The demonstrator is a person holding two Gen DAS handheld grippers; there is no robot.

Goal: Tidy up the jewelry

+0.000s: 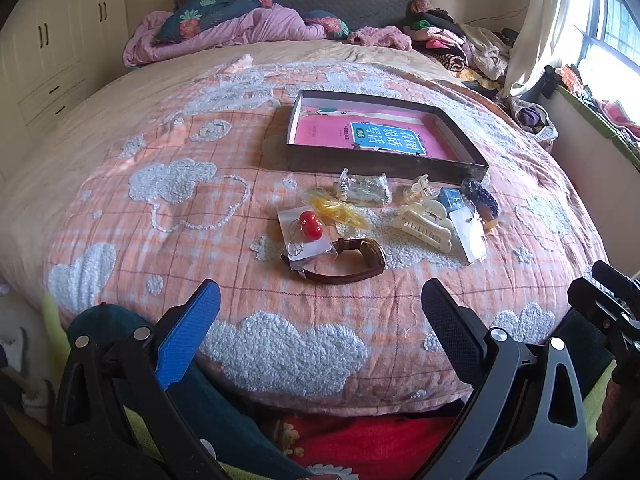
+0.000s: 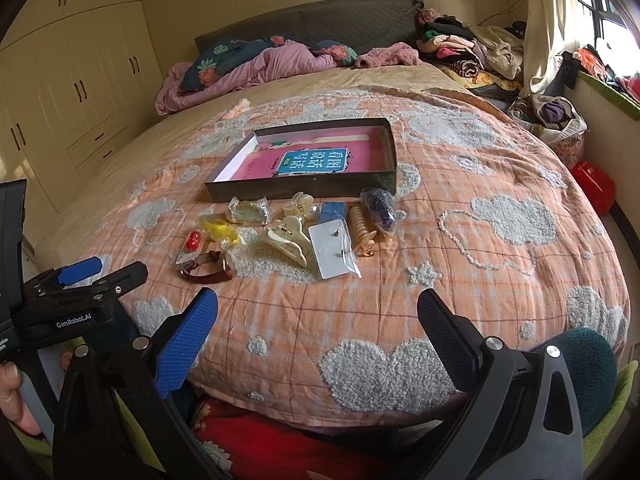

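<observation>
Left wrist view: task looks unstarted. Shallow dark cardboard box (image 1: 384, 164) sits mid-bed on the orange checked quilt with fluffy white clouds (image 1: 200, 272); inside it only a pink book with a blue title panel (image 1: 372, 136), no jewelry. All jewelry lies loose on the quilt just in front of the box. Count here: one brown leather-strap watch (image 1: 344, 266), one clear card with a red cherry earring (image 1: 306, 236), one yellow piece in a clear bag (image 1: 338, 208), one clear bag of pale beads (image 1: 364, 188), one small cream claw clip (image 1: 418, 190), one large cream claw clip (image 1: 424, 226), one small blue box (image 1: 452, 199), one white earring card in a clear sleeve (image 1: 468, 236), one dark blue beaded piece in a bag (image 1: 480, 196). Left gripper (image 1: 320, 320) hovers at the near quilt edge, fingers spread wide, nothing between them. Right gripper shows only as black hardware at the right edge.

Right wrist view: same layout, box (image 2: 300, 190) without jewelry, cluster in front of it. Same nine items, plus one amber spiral hair clip (image 2: 360, 230) beside the white card (image 2: 332, 252), only partly seen from the other camera. Ten pieces total, all left to move. Right gripper (image 2: 318, 320) hangs spread wide and empty, well short of the cluster. Left gripper (image 2: 80, 280) at the left edge, jaws apart, held by a hand (image 2: 12, 396).
</observation>
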